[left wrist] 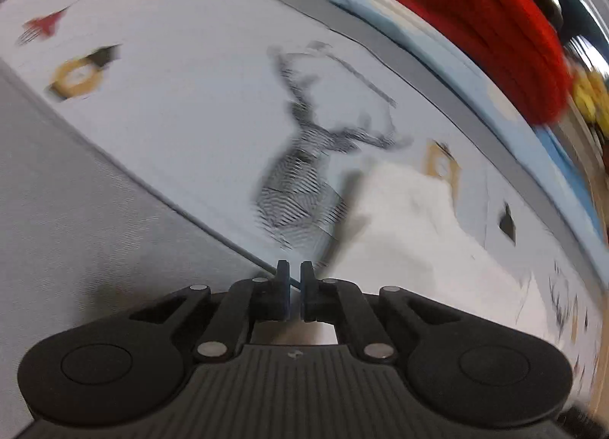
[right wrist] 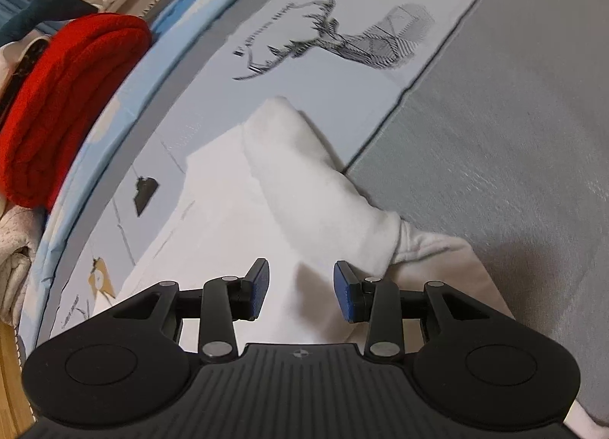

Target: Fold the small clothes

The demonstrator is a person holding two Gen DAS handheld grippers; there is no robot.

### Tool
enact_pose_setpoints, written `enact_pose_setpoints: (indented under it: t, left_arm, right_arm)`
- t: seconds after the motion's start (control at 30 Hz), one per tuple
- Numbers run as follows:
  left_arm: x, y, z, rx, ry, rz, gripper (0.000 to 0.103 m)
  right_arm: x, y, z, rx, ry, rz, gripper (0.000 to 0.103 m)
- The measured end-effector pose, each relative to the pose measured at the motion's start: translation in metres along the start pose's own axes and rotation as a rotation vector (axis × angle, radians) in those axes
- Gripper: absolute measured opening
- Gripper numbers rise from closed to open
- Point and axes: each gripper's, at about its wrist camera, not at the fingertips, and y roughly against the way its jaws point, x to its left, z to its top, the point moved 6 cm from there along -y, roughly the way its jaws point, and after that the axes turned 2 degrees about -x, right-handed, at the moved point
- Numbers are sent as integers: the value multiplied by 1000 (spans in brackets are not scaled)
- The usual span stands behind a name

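right tongs (right wrist: 301, 292) spread over white garment (right wrist: 289, 188) beside grey mat edge (right wrist: 384, 127).

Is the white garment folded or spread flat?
Partly folded: the white garment has a sleeve doubled over its flat body, under the open right gripper.

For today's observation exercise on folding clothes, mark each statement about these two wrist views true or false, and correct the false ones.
1. The right tool is open above the white garment. True.
2. The left tool is wide open. False: its fingers are nearly together, with only a thin gap.
3. The folded red knit lies on the white garment. False: it sits apart, beyond the blue border.
4. A deer print decorates the bedsheet. True.
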Motion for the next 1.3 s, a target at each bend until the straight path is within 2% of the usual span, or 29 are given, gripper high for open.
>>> enact_pose_setpoints:
  t: [0.07,0.13,0.2,0.23,0.27,0.3,0.33,0.4,0.43,0.5,0.63,0.7,0.77,0.8,0.9,1.03,1.13,1.17,1.2,1.23,1.27,1.3]
  left_arm:
    - [-10,17,6,-88,-44,-39,3]
    - [-33,29,5,-140,-142,-126,3]
    - [-54,29,-6,-105,-222,-229,12]
    - [-62,24,-13,-70,-244,-260,16]
    - [-66,16,-22,-18,-262,-270,25]
    - [-66,5,-31,39,-278,-247,34]
    - [-63,-7,-39,88,-291,-194,36]
    - [-50,-25,-48,142,-295,-85,35]
    - [-44,-29,-49,147,-272,-75,34]
    - [-43,-25,-47,139,-238,-85,34]
    - [-53,-5,-33,26,-252,-119,40]
    - [-56,-6,-24,-6,-260,-98,62]
    - [-54,-12,-19,-28,-282,-47,75]
    - [-52,-15,-18,-31,-298,-23,76]
    - [-50,-29,-14,2,-346,-2,76]
    - [-51,-45,-14,54,-346,-10,76]
    - [-50,-55,-14,73,-351,-12,72]
    - [-51,-57,-14,68,-364,-13,65]
    - [-54,-57,-14,62,-387,-21,49]
    - [-56,-58,-14,63,-407,-36,40]
    - [-59,-57,-14,65,-419,-50,29]
    - [-60,-57,-14,66,-423,-61,19]
  right_arm:
    - [-2,-3,-1,7,-10,-16,39]
    - [-1,0,-1,-6,-6,-25,39]
    - [4,3,-1,-28,17,-19,39]
    - [7,4,0,-40,33,-16,40]
    - [8,3,0,-42,38,-14,40]
    - [7,0,0,-32,29,-13,40]
    - [3,-4,0,-10,4,-13,40]
    - [-10,-14,-1,38,-65,-25,39]
    - [-15,-17,-2,47,-83,-27,37]
    - [-15,-15,-1,41,-75,-28,36]
    - [4,-2,2,-20,19,-10,40]
    - [14,5,10,-88,100,-22,42]
    - [18,9,22,-142,161,-45,56]
    - [19,8,28,-156,193,-57,59]
    - [18,-6,44,-148,294,-124,67]
    - [9,-32,50,-76,366,-161,68]
    - [6,-51,43,-5,375,-144,66]
    - [5,-56,41,9,380,-138,66]
    - [5,-58,39,12,389,-136,64]
    - [7,-59,39,7,410,-132,55]
    - [11,-59,37,7,431,-118,40]
    - [15,-60,36,11,445,-91,35]
